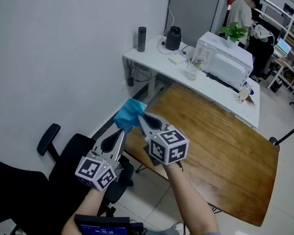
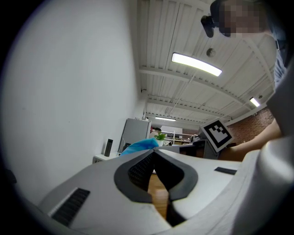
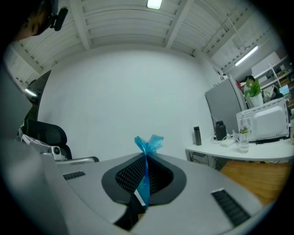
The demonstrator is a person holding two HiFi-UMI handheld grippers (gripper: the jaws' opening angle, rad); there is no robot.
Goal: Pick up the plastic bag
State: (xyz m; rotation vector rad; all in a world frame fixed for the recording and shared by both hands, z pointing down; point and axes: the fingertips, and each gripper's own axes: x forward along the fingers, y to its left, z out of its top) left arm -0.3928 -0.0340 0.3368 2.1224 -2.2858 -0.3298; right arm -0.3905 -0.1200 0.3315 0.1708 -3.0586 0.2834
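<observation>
Both held up off the wooden worktop (image 1: 222,152), tips close together. R hand-held gripper (image 3: 146,157) is pinched tight on the blue plastic bag (image 3: 148,144): a strip of film runs down btw its pads and a tuft sticks out past the tips. L hand-held gripper (image 2: 154,151) has its tips pressed together on the bag's edge, blue film showing just beyond them. Bag hangs in air btw the two. Black office chair (image 1: 17,197) sits below L gripper; microwave (image 1: 225,57) far beyond R gripper
</observation>
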